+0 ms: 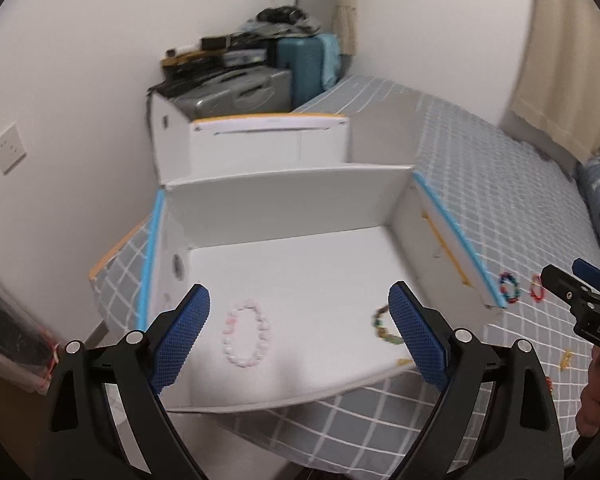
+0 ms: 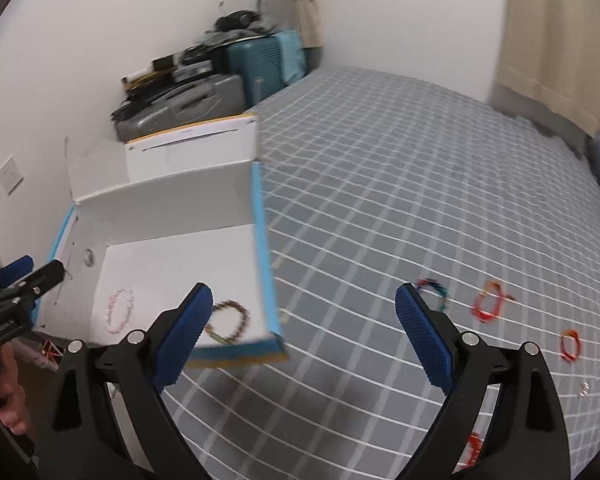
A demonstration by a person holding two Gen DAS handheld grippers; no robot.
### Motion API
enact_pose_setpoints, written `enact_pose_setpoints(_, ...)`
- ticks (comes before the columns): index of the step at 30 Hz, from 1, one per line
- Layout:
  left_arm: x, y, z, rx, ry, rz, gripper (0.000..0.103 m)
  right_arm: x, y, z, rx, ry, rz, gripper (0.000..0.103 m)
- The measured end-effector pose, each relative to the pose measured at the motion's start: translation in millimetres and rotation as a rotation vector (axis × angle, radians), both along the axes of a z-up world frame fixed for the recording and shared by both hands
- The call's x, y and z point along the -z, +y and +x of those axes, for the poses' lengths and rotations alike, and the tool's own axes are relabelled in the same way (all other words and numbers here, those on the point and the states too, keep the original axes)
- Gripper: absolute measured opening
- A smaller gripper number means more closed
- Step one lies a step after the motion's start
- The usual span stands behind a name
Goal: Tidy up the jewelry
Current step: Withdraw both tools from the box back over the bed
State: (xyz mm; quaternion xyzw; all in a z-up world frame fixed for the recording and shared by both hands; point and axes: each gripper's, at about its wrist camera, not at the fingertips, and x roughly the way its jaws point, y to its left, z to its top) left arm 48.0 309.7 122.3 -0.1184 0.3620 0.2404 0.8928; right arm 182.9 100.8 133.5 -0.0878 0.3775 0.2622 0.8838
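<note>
A white open box (image 1: 300, 200) with blue-edged flaps lies on the grey checked bed. Inside it lie a pink bead bracelet (image 1: 246, 332) and a dark multicolour bracelet (image 1: 384, 326); both show in the right wrist view, the pink bracelet (image 2: 120, 310) and the dark bracelet (image 2: 230, 320). My left gripper (image 1: 300, 336) is open and empty over the box floor. My right gripper (image 2: 304, 336) is open and empty above the bed beside the box. A multicolour bracelet (image 2: 434, 290), a red bracelet (image 2: 490, 302) and an orange-red bracelet (image 2: 571, 345) lie on the bed to the right.
A second white box with an orange edge (image 1: 272, 140) stands behind the first. Suitcases and clutter (image 1: 236, 80) fill the far corner by the wall. A small ring (image 2: 584, 388) and a red piece (image 2: 474, 446) lie on the bed (image 2: 420, 180). Curtains hang at right.
</note>
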Motion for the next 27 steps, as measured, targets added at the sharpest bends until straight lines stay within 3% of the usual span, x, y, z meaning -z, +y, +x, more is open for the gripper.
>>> enact_pose_setpoints(10, 1, -78, 30, 0.146, -0.015, 0.044, 0.092, 4, -86, 6, 0.104, -0.056, -0.033, 0.089)
enact_pose_setpoints(21, 13, -162, 88, 0.285, 0.011, 0.056, 0.095, 13, -185, 27, 0.219, -0.025, -0.018, 0.089)
enact_pose_setpoints(27, 39, -217, 118, 0.377, 0.049, 0.037, 0.096, 26, -249, 44, 0.310, 0.003, -0.021, 0.089)
